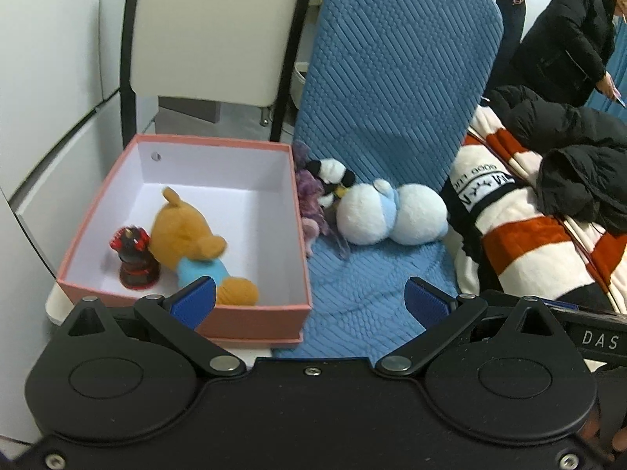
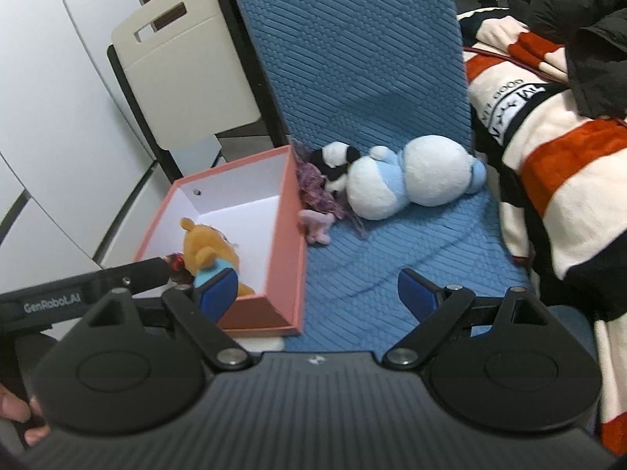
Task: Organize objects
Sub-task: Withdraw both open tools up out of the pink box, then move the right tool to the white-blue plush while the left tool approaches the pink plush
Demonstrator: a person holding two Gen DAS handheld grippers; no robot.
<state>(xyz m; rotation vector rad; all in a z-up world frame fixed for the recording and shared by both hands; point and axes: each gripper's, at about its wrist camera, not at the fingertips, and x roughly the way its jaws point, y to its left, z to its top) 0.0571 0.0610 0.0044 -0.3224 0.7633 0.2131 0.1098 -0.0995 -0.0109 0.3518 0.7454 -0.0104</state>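
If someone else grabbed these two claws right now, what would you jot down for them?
Left claw: open, empty.
Right claw: open, empty.
In the pink box: the orange bear and a small black-and-red figure.
Left on the blue cushion beside the box: white-and-blue plush, panda, purple doll.
Done: two toys boxed. Probably left: box the other three.
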